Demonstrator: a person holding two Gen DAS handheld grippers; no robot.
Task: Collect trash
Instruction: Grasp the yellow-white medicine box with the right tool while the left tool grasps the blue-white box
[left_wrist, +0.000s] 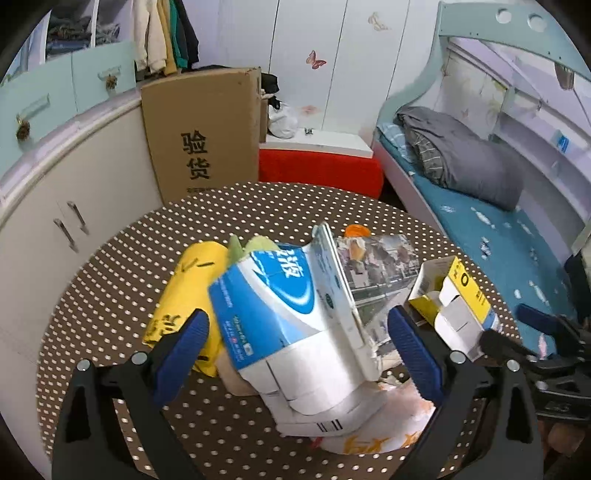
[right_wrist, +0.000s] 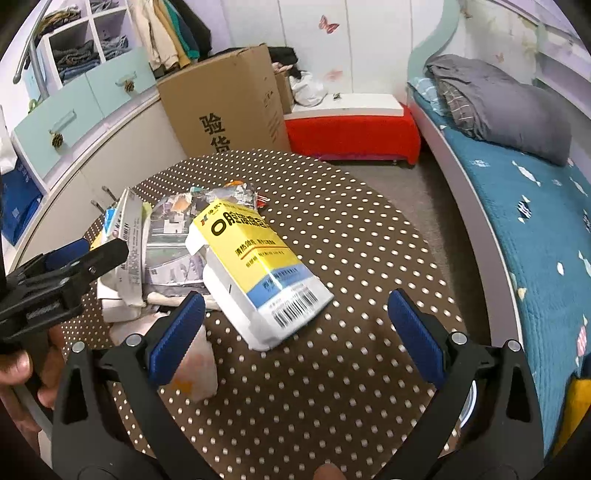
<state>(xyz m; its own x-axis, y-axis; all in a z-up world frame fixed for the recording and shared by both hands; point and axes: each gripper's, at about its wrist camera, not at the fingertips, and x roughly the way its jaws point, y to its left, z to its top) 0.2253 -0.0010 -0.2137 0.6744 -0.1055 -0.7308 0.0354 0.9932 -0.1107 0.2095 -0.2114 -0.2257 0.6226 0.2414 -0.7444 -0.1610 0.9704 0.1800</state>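
A pile of trash lies on a brown polka-dot table (left_wrist: 110, 280). My left gripper (left_wrist: 297, 343) is open, its blue fingers either side of a crushed blue-and-white carton (left_wrist: 280, 317). Beside it lie a yellow wrapper (left_wrist: 184, 291), a printed paper sheet (left_wrist: 380, 266) and a yellow-and-white medicine box (left_wrist: 454, 299). My right gripper (right_wrist: 295, 332) is open just in front of that medicine box (right_wrist: 258, 269), which lies tilted on the table (right_wrist: 351, 229). The left gripper shows at the left of the right wrist view (right_wrist: 66, 269).
A tall cardboard box (left_wrist: 203, 129) stands behind the table beside white cabinets (left_wrist: 55, 206). A red bench (left_wrist: 321, 166) sits further back. A bed with a teal cover (left_wrist: 491, 229) and grey bedding runs along the right. A white wrapper (right_wrist: 195, 365) lies near my right gripper's left finger.
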